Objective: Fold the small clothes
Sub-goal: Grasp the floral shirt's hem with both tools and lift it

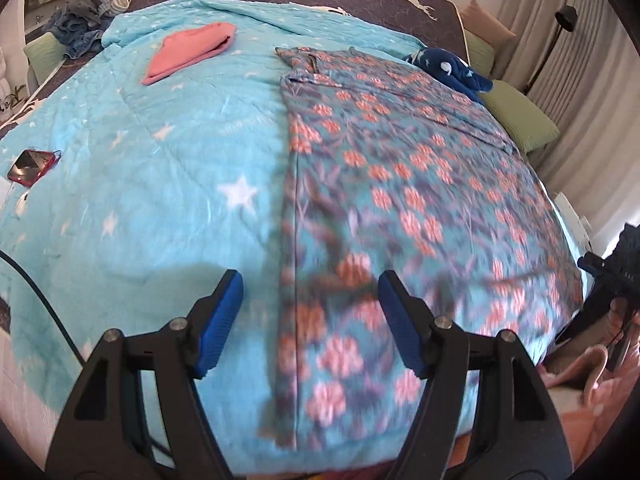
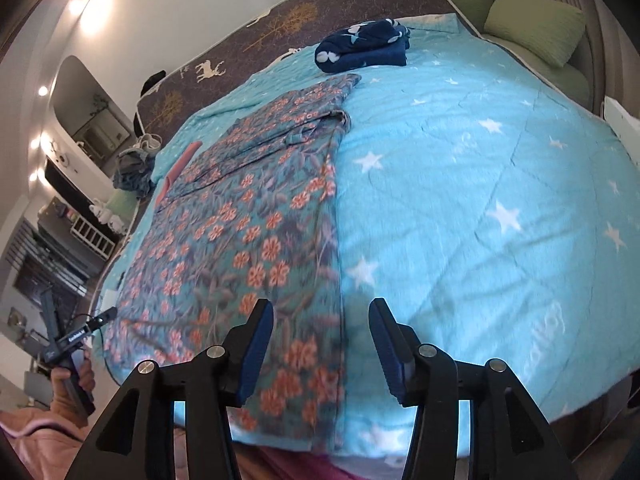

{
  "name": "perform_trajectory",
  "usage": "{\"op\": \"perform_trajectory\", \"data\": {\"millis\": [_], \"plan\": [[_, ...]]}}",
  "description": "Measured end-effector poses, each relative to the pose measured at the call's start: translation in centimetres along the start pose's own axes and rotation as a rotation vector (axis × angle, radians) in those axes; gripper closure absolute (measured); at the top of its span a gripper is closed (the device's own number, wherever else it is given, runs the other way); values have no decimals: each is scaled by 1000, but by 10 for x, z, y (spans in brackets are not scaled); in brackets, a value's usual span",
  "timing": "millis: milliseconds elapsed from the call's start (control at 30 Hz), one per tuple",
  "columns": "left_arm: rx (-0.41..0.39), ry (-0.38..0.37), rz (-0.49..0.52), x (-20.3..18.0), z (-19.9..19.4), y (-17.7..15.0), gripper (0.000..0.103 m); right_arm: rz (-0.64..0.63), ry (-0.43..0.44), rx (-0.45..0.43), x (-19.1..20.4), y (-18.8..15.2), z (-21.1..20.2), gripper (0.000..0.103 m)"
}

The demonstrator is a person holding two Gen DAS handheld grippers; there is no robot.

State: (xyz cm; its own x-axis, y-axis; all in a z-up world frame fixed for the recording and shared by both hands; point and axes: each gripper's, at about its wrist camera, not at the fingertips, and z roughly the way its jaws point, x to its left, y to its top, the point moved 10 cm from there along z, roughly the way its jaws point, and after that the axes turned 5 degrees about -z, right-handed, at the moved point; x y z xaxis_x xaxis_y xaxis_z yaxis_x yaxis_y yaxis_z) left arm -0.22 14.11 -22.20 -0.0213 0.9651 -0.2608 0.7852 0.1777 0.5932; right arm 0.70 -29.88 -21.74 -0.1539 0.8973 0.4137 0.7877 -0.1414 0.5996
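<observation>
On fleecy blanket [image 1: 160,184]: flat floral garment [image 1: 400,184]

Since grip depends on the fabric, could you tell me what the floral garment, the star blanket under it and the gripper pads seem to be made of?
Floral garment: apparently a thin, matte woven cloth; it lies flat with sharp seams and fine creases.
Star blanket: probably soft plush fleece, quilted; fuzzy surface, stitched lines, puffy panels.
Pads on the right gripper: seemingly blue ribbed rubber or plastic on black, likely plastic, fingers; material uncertain.
</observation>
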Motion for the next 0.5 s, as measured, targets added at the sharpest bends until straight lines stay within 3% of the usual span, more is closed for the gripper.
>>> {"op": "perform_trajectory", "data": {"millis": [167,500], "plan": [[11,6,-32,7,-11,-16,30,9,40,11,2,-20,-4,51],[48,-67,-117,10,-16,-34,26,38,115,24,5,-39,1,51]]}}
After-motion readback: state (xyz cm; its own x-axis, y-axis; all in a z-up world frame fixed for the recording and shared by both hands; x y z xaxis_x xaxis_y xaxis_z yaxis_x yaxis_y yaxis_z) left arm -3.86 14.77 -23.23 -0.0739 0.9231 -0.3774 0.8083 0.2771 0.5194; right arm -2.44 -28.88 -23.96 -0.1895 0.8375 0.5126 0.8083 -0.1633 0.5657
